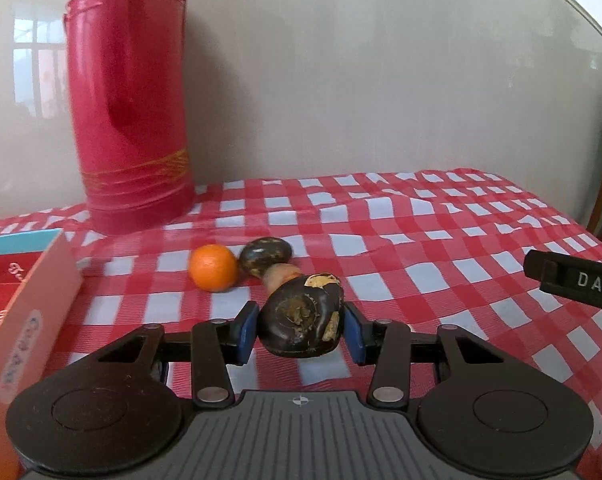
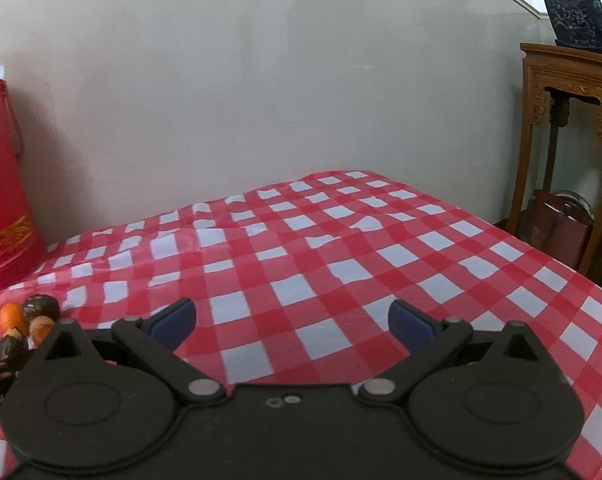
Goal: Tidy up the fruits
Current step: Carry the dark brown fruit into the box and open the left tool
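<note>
Left wrist view: the left claw (image 1: 301, 330) sits low in the centre of the frame, its two blue pads clenched on the near end of a dark, blackened fruit (image 1: 301, 326) with peeling yellow patches. That fruit looks like an overripe banana; its long axis runs away from the camera toward the upper left, through a paler orange-brown middle section to a second dark rounded end (image 1: 265, 256) further up. Whether those are one fruit or two lying end to end, I cannot tell. Just beside the far dark end, to its left, an orange (image 1: 213, 267) rests on the red-and-white checked cloth of the desk (image 1: 441, 240). A tall red thermos (image 1: 129, 100) stands upright in the upper left against the wall. At the left edge a cardboard box (image 1: 29, 320) with a raised flap shows red printed packaging inside; its contents are not readable. The tip of the right claw (image 1: 573, 284) enters at the right edge.

Right wrist view: the right claw (image 2: 293, 320) hovers released above bare checked cloth, blue pads well apart with nothing between them. At the lower left edge the orange (image 2: 11, 316) and the dark fruit (image 2: 41, 307) appear small, near the thermos (image 2: 1, 180). A carved wooden stand (image 2: 569, 92) carrying a blue plant pot (image 2: 577, 24) stands at the upper right.
</note>
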A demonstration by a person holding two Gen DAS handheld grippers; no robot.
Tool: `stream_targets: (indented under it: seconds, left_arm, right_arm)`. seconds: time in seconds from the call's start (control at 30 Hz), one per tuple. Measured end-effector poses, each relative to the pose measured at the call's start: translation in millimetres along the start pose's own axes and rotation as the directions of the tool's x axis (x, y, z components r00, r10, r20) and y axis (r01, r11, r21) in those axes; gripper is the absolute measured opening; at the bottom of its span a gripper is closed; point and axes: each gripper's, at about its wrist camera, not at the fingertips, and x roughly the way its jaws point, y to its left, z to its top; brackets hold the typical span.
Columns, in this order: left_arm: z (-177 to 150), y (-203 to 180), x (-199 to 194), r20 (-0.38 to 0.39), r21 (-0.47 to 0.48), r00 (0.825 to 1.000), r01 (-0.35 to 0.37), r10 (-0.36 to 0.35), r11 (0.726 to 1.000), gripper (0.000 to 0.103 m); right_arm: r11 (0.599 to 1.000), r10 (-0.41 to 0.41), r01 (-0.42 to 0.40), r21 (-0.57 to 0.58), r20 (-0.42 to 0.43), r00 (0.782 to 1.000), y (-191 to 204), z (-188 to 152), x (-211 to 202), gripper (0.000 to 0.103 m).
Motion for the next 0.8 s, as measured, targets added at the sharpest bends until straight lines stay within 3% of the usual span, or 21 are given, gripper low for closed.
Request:
stream_targets:
  seconds: [0.33,0.8]
  left_arm:
    - [3,40,-37,0.048,-0.028,0.997,-0.051,0.053,0.998,0.045]
    - [-4,127,-80,0.071,-0.112,0.976,-0.197,0.206,0.974,0.045]
  right_arm:
    - [0.997,0.069,-0.069,-0.022,0.002,0.998,36,2,-13,0.097]
    - [0.984,0.161,-0.161,-0.079,-0.007,0.987,96,-7,-29,0.097]
